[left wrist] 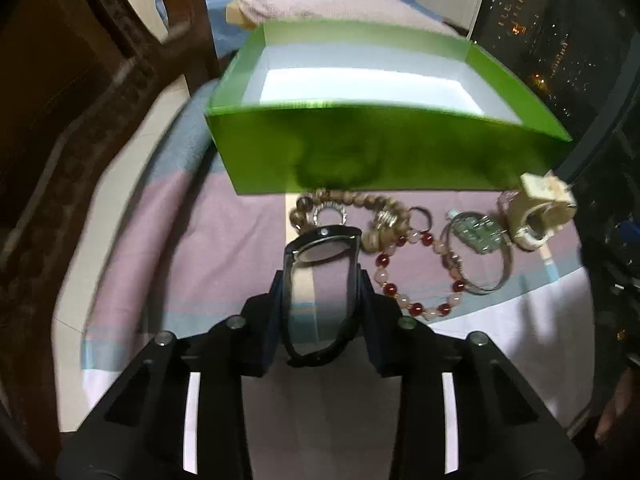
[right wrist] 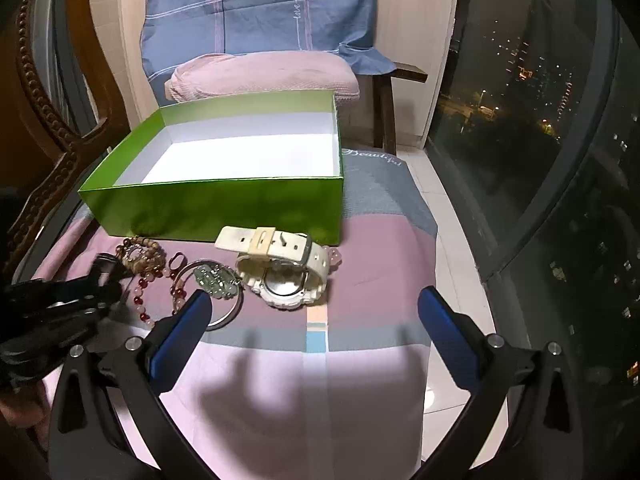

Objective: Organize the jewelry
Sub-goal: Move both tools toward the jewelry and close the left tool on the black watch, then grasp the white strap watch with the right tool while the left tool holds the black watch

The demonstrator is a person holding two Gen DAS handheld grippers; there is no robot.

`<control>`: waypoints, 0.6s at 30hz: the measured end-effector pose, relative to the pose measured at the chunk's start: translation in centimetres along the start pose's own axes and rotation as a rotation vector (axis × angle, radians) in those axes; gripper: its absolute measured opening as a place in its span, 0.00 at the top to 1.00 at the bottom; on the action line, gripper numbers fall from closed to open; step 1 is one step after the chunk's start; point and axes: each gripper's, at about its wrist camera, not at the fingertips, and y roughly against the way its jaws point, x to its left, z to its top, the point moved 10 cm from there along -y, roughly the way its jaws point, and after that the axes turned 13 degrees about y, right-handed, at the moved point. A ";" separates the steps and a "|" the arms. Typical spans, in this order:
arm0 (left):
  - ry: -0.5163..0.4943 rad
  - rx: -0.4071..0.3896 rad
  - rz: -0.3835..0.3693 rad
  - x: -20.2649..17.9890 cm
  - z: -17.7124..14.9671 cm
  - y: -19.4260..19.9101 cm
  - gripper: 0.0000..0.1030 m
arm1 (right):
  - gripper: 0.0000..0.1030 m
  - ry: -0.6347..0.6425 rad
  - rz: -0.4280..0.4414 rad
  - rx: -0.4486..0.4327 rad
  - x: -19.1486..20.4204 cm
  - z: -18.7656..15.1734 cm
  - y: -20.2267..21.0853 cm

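A black-framed lens object, apparently folded sunglasses (left wrist: 320,292), is pinched between the fingers of the left gripper (left wrist: 322,280), its upper rim protruding just past the fingertips. Directly ahead of those fingertips stands an open green box (left wrist: 360,152) with a white interior, nothing visible inside it. Between fingertips and box a brown wooden-bead bracelet (left wrist: 384,216) is seen lying on the pink-and-blue striped cloth (left wrist: 192,248), with a small silver ring (left wrist: 330,210) (detail blurred) resting against it. To the right of the left fingers a red-and-pink bead bracelet (left wrist: 416,280) is laid out, overlapped on its far side by a thin metal bangle (left wrist: 496,276) carrying a pale green pendant (left wrist: 476,234). Further right, close to the box's corner, a white wristwatch (left wrist: 536,216) is noted. The right gripper (right wrist: 316,312) is held with its blue-padded fingers (right wrist: 180,332) spread wide, nothing between them. The white wristwatch (right wrist: 284,272) lies just ahead of the gap, dial down, strap curled upward, touching the front wall of the green box (right wrist: 224,204). The bangle and pendant (right wrist: 214,278) lie just beyond the right gripper's left fingertip. The left gripper (right wrist: 102,268) is visible at the far left, over the bead bracelets.
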 end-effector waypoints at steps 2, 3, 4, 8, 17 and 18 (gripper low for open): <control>-0.005 -0.049 -0.018 -0.3 0.6 2.3 0.67 | 0.03 -0.011 0.004 0.005 -0.1 0.0 -0.5; -0.008 -0.076 -0.028 -0.4 0.9 3.6 0.67 | 0.03 -0.019 0.012 0.007 0.1 0.2 -0.8; -0.016 -0.113 -0.044 -0.6 1.3 5.2 0.67 | 0.03 -0.025 0.019 0.007 0.2 0.3 -0.9; -0.046 -0.235 -0.082 -1.1 2.2 10.7 0.67 | 0.03 -0.039 0.015 0.007 0.8 1.1 -2.1; -0.072 -0.300 -0.112 -1.4 2.6 13.9 0.66 | 0.39 -0.055 0.020 0.037 0.9 1.6 -4.7; -0.071 -0.296 -0.108 -1.2 2.7 13.9 0.66 | 0.40 -0.065 0.047 0.030 0.9 1.7 -4.2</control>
